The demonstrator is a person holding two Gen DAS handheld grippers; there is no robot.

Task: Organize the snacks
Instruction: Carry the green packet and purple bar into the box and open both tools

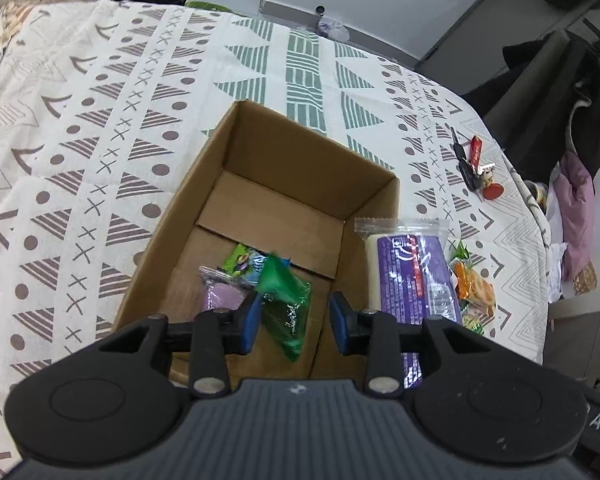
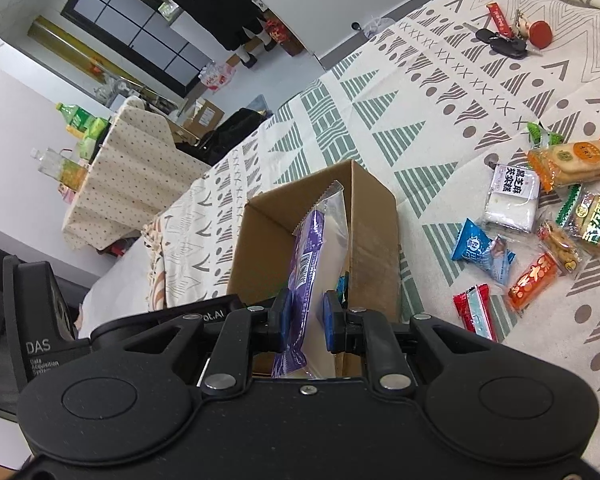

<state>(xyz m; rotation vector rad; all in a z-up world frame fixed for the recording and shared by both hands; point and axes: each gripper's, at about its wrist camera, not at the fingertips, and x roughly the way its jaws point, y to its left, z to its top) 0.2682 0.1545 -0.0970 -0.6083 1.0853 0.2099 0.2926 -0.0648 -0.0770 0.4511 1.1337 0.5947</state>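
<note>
**Holding a purple pack over the box**

Gripping the purple snack pack [image 2: 306,256] edge-on, the right gripper [image 2: 305,320] is pinching it between its blue pads above the open cardboard box [image 2: 374,216]. The left gripper [image 1: 294,322] is hanging over the box's near end, jaws spread wide; a green wrapper [image 1: 286,300] is lying against its left pad, unclamped. Loose snacks [image 2: 540,216] are lying on the patterned cloth [image 1: 100,120] right of the box, keys [image 2: 504,42] further off.

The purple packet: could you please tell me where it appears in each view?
Left wrist: purple packet at lower right, beside the box's right wall.
Right wrist: centre, upright in the right gripper, before the box.
Shared landmark: the cardboard box.
</note>
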